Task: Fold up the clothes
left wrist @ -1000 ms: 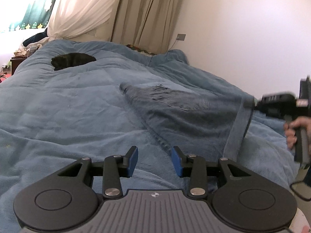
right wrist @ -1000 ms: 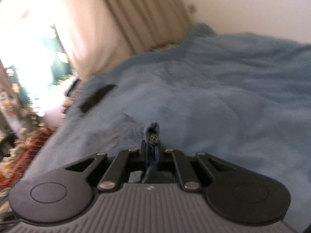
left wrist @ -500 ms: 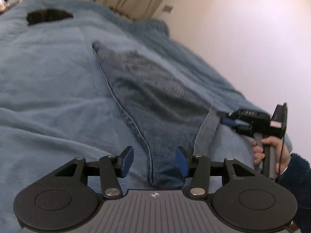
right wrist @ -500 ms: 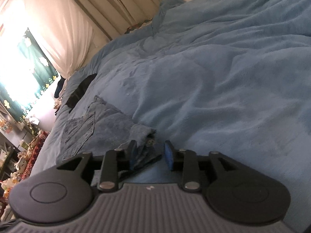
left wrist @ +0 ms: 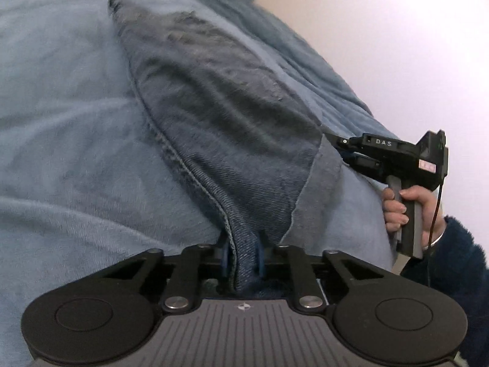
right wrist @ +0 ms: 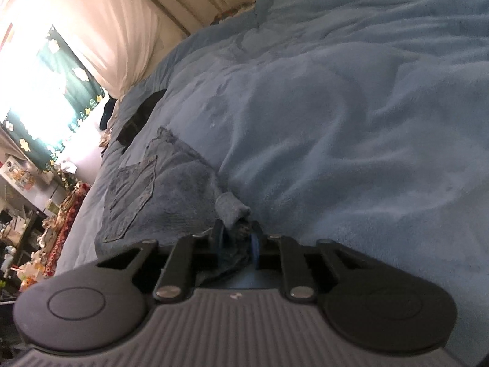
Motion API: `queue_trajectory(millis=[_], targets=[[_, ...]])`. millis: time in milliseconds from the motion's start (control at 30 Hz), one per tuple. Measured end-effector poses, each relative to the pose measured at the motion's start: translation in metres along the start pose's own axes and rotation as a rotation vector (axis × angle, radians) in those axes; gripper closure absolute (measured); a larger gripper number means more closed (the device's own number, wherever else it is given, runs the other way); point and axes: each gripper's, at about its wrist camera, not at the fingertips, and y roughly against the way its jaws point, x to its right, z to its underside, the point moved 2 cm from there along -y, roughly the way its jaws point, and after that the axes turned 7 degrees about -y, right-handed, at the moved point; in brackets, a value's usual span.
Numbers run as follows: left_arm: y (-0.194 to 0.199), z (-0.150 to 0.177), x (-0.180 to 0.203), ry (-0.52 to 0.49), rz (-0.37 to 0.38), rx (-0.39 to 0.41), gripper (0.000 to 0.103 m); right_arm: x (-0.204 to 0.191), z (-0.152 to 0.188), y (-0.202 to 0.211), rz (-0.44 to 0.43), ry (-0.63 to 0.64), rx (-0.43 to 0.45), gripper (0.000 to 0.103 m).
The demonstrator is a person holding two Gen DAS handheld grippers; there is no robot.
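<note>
In the left wrist view the left gripper [left wrist: 243, 258] is closing, pinching the near hem of the jeans [left wrist: 214, 116] spread on the blanket [left wrist: 61, 122], while in the right wrist view the right gripper [right wrist: 237, 241] is closing on another bunched corner of the jeans [right wrist: 171, 195].

Jeans [left wrist: 220, 113]: faded blue denim, spread lengthwise over blue blanket [left wrist: 61, 116]. Stitched side seam runs along left edge. Back pocket faces up in right wrist view. Near end bunched, corner flap turned over showing paler inside.
</note>
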Motion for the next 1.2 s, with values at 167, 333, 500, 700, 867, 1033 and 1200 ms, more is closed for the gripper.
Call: queue_trajectory(millis=[167,333,500,700,867,1033,1200], targets=[[0.042,-0.007,0.007,-0.047,-0.039,0.057,0.091,-0.028,0.008,0.036,-0.034,0.044,0.059,0.092],[0.114,-0.01,0.005,-0.079,-0.119,0.125,0.092,-0.071,0.042,0.073,-0.08,0.065,0.049,0.092],[0.18,0.019,-0.004,-0.043,-0.133,0.123,0.092,-0.1,0.107,0.118,-0.134,0.042,0.024,0.092],[0.205,0.092,-0.009,-0.001,-0.184,0.038,0.092,-0.102,0.204,0.139,-0.096,0.047,-0.052,0.091],[0.19,0.128,-0.019,0.046,-0.257,0.039,0.088,-0.081,0.237,0.141,-0.077,0.085,-0.051,0.084],[0.209,0.127,-0.006,0.006,-0.359,0.094,0.078,-0.073,0.228,0.174,-0.089,0.076,-0.007,0.08],[0.226,0.133,0.007,0.014,-0.355,0.099,0.075,-0.085,0.22,0.187,-0.027,0.171,-0.009,0.06]])
